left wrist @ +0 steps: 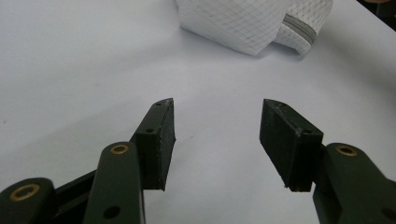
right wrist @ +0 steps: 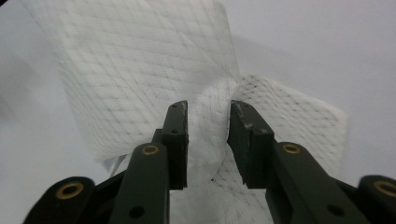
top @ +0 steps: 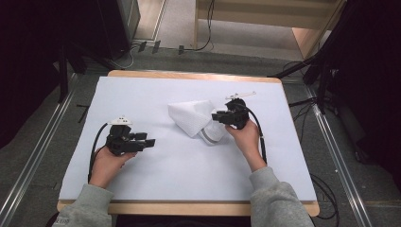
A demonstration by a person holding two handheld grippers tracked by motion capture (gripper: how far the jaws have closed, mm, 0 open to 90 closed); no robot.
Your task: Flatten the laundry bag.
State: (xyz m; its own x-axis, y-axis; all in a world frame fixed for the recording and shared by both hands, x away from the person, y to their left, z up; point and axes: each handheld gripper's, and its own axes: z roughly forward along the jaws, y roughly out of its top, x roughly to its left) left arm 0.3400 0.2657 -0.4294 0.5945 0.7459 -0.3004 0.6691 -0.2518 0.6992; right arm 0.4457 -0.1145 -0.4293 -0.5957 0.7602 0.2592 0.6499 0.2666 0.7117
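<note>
The white mesh cloth [top: 195, 119] lies folded near the middle of the desk [top: 156, 179], on a white sheet, with a grey-banded hem [left wrist: 299, 29] showing at its right edge. The work in hand looks like folding or laying out this cloth.

The right hand-held gripper [top: 221, 117] is at the cloth's right side. In the right gripper view [right wrist: 208, 122] its jaws stand partly apart with a raised ridge of the fabric between them; the pads sit close to the fold, but I judge they no longer pinch it, so the cloth looks just released. The left hand-held gripper [top: 147, 141] rests well apart from the cloth at the left of the desk, its jaws wide open and holding nothing, pointed toward the cloth [left wrist: 217, 135].

To do this step well, the right hand should probably open fully before lifting, so no mesh snags on a pad and drags the fold open. Drawing straight back along the jaws, not sideways, would keep the layers stacked. The left hand-held gripper could press the near corner flat if the fold springs up.

No brand, label or writing can be read on the cloth or elsewhere.
</note>
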